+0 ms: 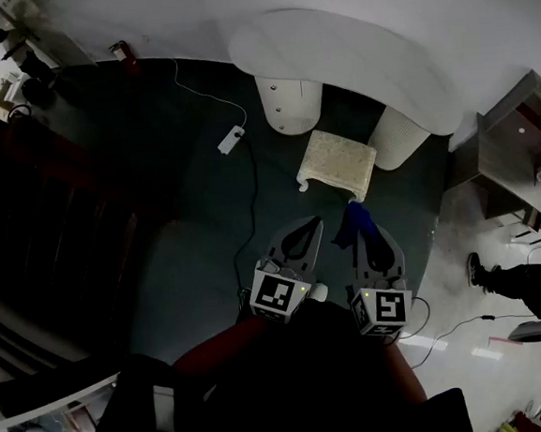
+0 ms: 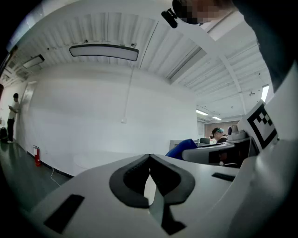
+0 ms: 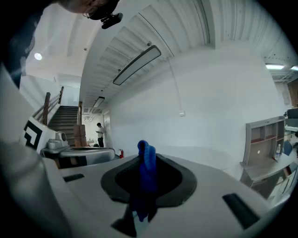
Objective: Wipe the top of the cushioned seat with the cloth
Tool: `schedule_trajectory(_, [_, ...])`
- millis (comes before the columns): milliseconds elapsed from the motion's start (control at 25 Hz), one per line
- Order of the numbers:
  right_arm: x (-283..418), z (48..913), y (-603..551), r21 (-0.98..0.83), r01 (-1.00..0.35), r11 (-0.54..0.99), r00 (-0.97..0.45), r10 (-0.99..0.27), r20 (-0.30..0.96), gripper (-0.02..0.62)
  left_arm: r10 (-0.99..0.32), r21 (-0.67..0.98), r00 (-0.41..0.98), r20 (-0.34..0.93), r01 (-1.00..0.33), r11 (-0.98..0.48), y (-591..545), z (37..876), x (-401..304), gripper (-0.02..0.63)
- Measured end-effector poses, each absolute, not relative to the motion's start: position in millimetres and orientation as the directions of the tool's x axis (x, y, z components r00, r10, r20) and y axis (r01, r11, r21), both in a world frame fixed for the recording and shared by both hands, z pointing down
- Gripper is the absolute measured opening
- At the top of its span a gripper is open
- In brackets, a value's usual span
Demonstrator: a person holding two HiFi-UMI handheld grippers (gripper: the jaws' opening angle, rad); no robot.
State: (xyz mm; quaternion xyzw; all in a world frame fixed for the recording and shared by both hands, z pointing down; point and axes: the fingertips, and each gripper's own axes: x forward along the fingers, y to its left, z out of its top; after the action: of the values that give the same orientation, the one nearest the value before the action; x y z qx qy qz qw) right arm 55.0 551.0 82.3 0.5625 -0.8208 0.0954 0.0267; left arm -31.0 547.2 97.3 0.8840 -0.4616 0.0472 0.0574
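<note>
Pinching the blue cloth point(image 3: 148, 169), the right gripper point(image 1: 359, 219) hangs near the cushioned seat point(image 1: 336, 162), apart from it. The left gripper point(image 1: 314, 223) has its jaws pressed together, empty. Dim light hides the cloth's folds.

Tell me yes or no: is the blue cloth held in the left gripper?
No, the blue cloth is pinched between the fingers of the right gripper; the left gripper holds nothing.

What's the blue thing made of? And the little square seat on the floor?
The blue cloth looks like soft fabric: it bunches and hangs limp where the right gripper pinches it. The seat looks covered in pale, nubby fabric, probably over padding: its top is speckled and its corners rounded. The dim picture leaves that unsure.
</note>
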Motion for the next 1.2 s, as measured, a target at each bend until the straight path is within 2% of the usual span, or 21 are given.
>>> schedule_trajectory(200, [66,91,555,-0.094,-0.918,0.384,-0.394,-0.909,0.137,0.084,-0.817,0.045,0.564,0.120,-0.825,-0.563,548,94,-19,0.015])
schedule_trajectory(360, [84,94,561,-0.177,-0.905,0.387,-0.403,-0.913,0.066,0.084,-0.842,0.072,0.534,0.072,-0.845,-0.530,545,100,-15,0.015])
schedule_trajectory(440, [87,100,562,-0.226,-0.896,0.383,-0.407,-0.911,0.070,0.084,-0.852,0.089,0.517,0.084,-0.856,-0.510,543,103,-20,0.015])
schedule_trajectory(560, [92,102,551,-0.218,-0.896,0.387,-0.412,-0.908,0.081,0.084,-0.858,0.022,0.501,0.110,-0.865,-0.502,528,96,-27,0.015])
schedule_trajectory(760, [93,90,521,-0.199,-0.907,0.371,-0.376,-0.926,-0.014,0.084,-0.859,0.026,0.491,0.143,-0.870,-0.493,495,115,-38,0.015])
schedule_trajectory(920, [95,101,487,-0.129,-0.936,0.327,-0.338,-0.938,0.079,0.084,-0.835,0.115,0.539,0.114,-0.842,-0.528,465,126,-34,0.015])
schedule_trajectory(1000, [98,105,460,-0.122,-0.944,0.307,-0.319,-0.943,0.096,0.084,-0.826,0.123,0.544,0.145,-0.839,-0.531,436,136,-36,0.015])
schedule_trajectory(1120, [100,107,410,-0.170,-0.955,0.245,-0.268,-0.954,0.132,0.084,-0.805,0.150,0.551,0.218,-0.834,-0.531,387,147,-42,0.015])
schedule_trajectory(1200, [89,105,385,-0.199,-0.954,0.225,-0.255,-0.956,0.145,0.084,-0.800,0.157,0.572,0.180,-0.820,-0.550,359,143,-47,0.015])
